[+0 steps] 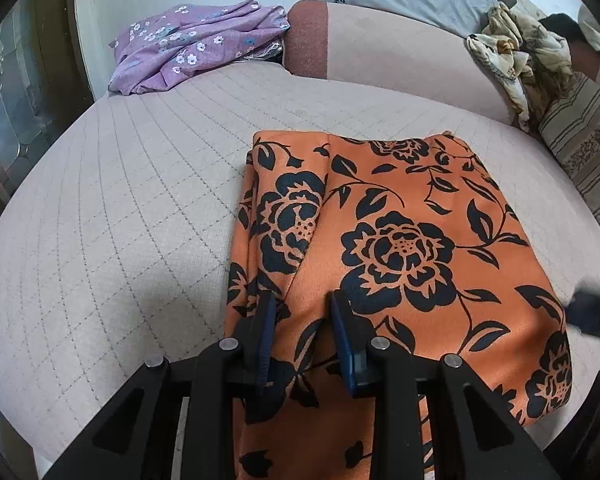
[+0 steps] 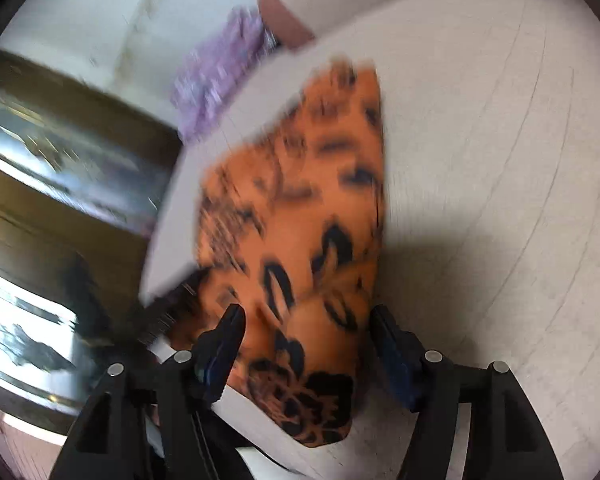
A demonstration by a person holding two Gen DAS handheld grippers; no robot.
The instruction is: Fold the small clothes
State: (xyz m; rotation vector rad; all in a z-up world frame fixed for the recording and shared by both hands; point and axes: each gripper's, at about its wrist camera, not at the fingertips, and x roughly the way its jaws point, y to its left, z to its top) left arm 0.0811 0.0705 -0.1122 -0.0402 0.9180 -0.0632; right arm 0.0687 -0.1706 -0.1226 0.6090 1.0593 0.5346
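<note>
Pale pink quilted mattress (image 1: 120, 208) with stitched grid lines, filling most of the left wrist view. Crumpled lilac floral cloth (image 1: 196, 46) at the far left edge beside a pink bolster (image 1: 380, 52); cream patterned bundle (image 1: 516, 56) far right. Folded orange fabric with black roses (image 1: 400, 232) lying flat on the mattress right of centre, long axis running near to far. Left tool (image 1: 303, 312) spread, fingers straddling the fabric's near left part. Right tool (image 2: 306, 320) spread wide over the fabric's end, blurred.
</note>
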